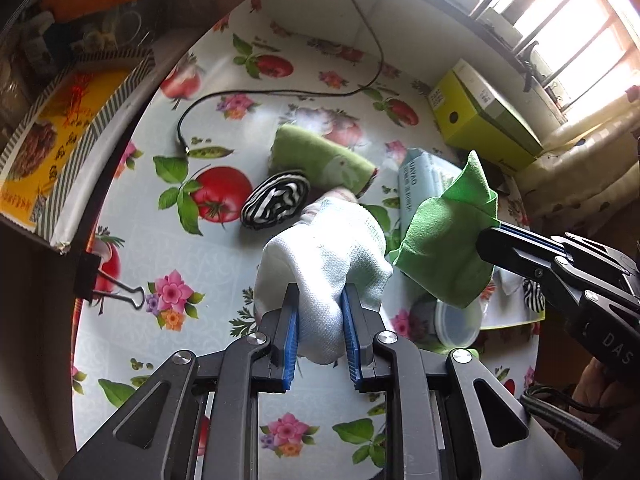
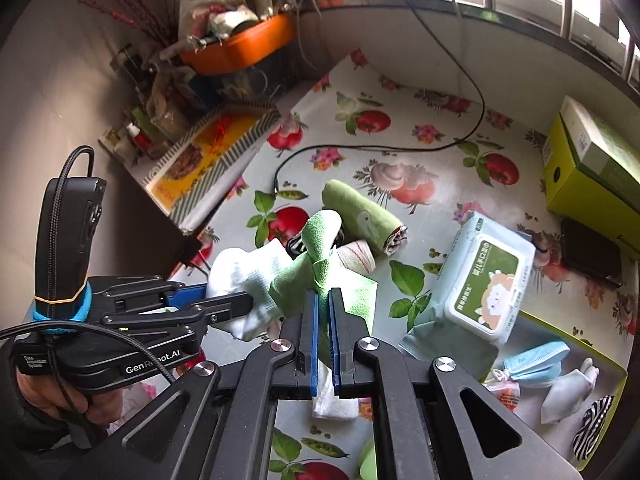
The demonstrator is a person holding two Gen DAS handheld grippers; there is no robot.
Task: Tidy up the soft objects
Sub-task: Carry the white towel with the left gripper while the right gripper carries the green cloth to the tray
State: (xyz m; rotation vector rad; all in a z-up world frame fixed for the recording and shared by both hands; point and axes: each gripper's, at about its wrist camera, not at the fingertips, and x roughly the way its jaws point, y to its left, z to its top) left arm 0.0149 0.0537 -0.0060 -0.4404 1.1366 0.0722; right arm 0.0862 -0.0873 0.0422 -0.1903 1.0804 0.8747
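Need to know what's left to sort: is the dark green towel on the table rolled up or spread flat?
Rolled up. The dark green towel lies as a tight cylinder, with layered fabric showing at its end.

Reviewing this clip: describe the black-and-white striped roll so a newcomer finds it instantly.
Start at the fruit-print tablecloth and find the large red tomato printed near its middle. Just right of it lies the striped roll, beside a green rolled towel. It is the only zebra-striped bundle there.
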